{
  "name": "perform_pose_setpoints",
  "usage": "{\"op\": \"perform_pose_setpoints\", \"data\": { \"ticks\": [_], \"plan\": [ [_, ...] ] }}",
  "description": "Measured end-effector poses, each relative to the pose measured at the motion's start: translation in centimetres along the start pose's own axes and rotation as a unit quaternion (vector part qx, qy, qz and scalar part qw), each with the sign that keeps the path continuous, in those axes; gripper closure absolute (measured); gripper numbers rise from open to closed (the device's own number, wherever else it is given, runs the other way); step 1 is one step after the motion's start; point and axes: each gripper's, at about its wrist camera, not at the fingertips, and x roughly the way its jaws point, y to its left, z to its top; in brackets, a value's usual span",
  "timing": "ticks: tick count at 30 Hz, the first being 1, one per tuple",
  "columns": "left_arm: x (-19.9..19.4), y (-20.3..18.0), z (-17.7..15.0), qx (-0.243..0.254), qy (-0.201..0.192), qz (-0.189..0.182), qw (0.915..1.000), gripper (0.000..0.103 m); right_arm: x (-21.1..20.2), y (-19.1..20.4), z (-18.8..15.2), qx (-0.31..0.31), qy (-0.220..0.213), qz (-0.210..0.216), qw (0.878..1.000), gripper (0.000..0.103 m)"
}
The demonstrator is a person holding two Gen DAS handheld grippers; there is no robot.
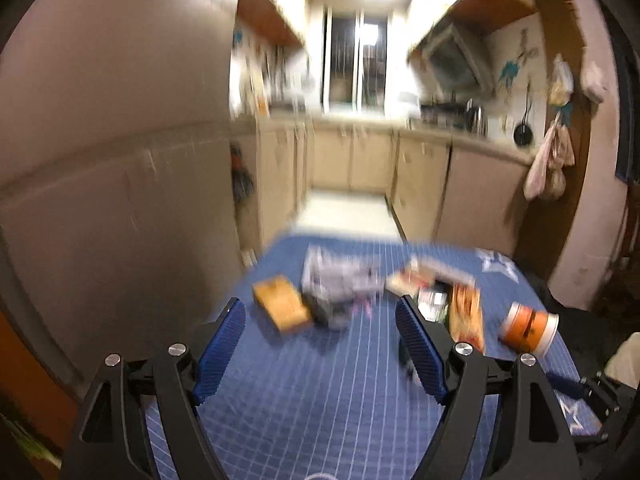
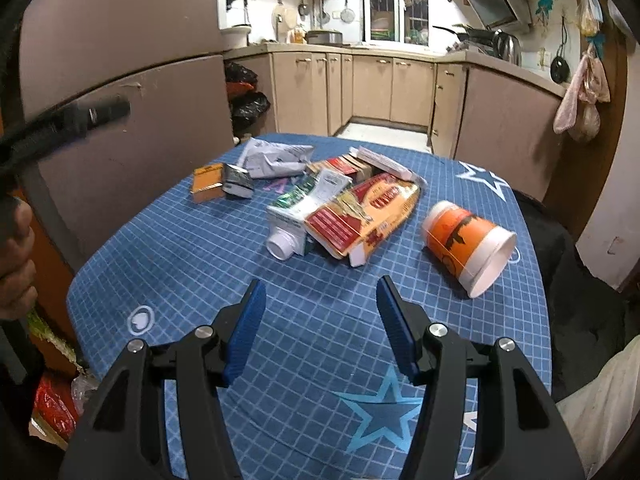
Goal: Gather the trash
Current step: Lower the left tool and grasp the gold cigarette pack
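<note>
Trash lies on a table under a blue checked cloth (image 2: 192, 280). An orange paper cup (image 2: 468, 244) lies on its side at the right. In the middle sit a carton with a white cap (image 2: 290, 226) and a red-orange packet (image 2: 360, 216). Farther back are a crumpled grey bag (image 2: 272, 158) and a small orange box (image 2: 207, 182). My right gripper (image 2: 321, 284) stands open over bare cloth, short of the carton. The left wrist view is blurred. My left gripper (image 1: 320, 308) is open there, just short of the orange box (image 1: 282, 308) and grey bag (image 1: 340, 280), with the cup (image 1: 528, 326) to its right.
A brown fridge (image 2: 120, 80) stands at the table's left. Beige kitchen cabinets (image 2: 372, 84) line the back, with black bags (image 2: 244, 96) on the floor beside them. A person's hand (image 2: 16, 256) shows at the left edge. A red bag (image 2: 52, 404) lies below the table's left side.
</note>
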Motion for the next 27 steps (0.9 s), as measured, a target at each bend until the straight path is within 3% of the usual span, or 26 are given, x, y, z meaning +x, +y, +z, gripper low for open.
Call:
{"op": "perform_pose_setpoints", "data": {
  "ticks": [5,11,14,19,27],
  "plan": [
    [4.5,3.8,-1.8,-0.003,0.071,0.01,0.9974,0.025,1.2,-1.3,-0.6,0.022,0.013,-0.004,1.0,0.044],
    [9.4,6.7,-2.8,-0.034,0.139,-0.006,0.9898,0.025,2.0,-1.5,-0.8,0.031,0.017,0.0,0.999,0.036],
    [12.1,7.1,-1.8,-0.041,0.152,-0.003,0.9875,0.025,2.3,-1.5,-0.9,0.031,0.02,0.003,0.999,0.035],
    [16.2,7.1,1.3,-0.058,0.145,0.037,0.9871,0.022,2.7,-1.5,-1.0,0.032,0.026,0.008,0.999,0.035],
    [24.4,6.2,2.9,-0.064,0.209,0.032,0.9753,0.022,3.3,-1.6,-1.3,0.03,0.034,0.012,0.999,0.035]
  ]
}}
